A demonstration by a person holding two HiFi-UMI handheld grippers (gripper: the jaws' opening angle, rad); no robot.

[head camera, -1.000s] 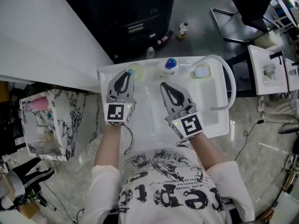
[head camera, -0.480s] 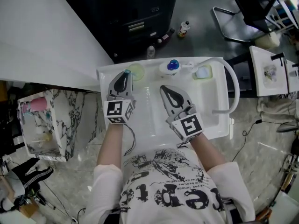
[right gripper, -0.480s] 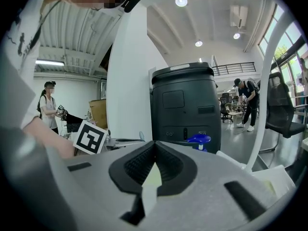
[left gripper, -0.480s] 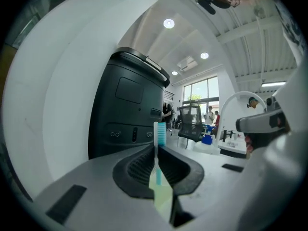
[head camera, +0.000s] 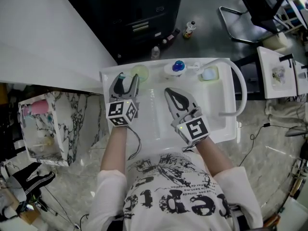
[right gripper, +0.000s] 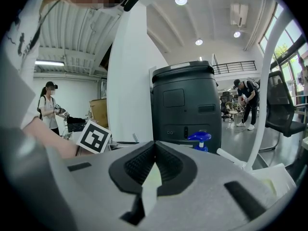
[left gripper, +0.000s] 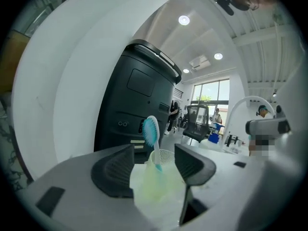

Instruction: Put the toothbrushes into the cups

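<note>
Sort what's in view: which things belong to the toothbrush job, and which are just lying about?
Job: green cup, teal-headed toothbrush standing in it, pale cup.
Lying about: blue-topped dispenser, small bottle on the floor, black cabinet.

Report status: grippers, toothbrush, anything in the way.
Left gripper jaws just opening, pads clear of the toothbrush. Right gripper shut, empty. Toothbrush stands head-up in the green cup, between the left jaws. Nothing else seen in the way.
</note>
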